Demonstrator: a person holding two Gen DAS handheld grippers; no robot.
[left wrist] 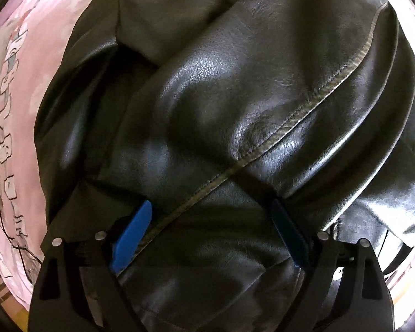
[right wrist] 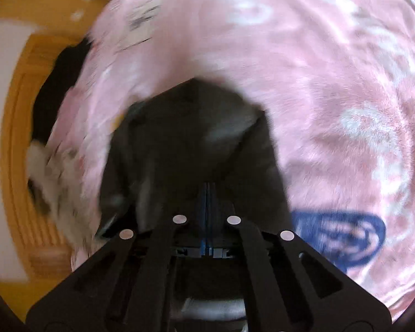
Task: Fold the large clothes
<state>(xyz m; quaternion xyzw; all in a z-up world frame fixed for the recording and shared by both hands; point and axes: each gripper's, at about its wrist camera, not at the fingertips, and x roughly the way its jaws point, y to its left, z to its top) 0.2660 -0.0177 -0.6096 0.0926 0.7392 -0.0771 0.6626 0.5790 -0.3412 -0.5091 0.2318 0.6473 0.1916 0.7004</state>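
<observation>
The left gripper (left wrist: 211,207) points straight down with its blue fingers (left wrist: 132,235) spread wide, both tips resting on the black leather jacket (left wrist: 221,83) and pinching nothing. The right gripper (right wrist: 207,193) is pressed together; whether it pinches the dark jacket flap (right wrist: 191,138) ahead of it I cannot tell through the blur. The jacket lies heaped on a pink blanket (right wrist: 332,83), reaching its left edge. It looks heavy, stiff and slick, so the stitched seam (left wrist: 332,83) probably offers the surest hold.
</observation>
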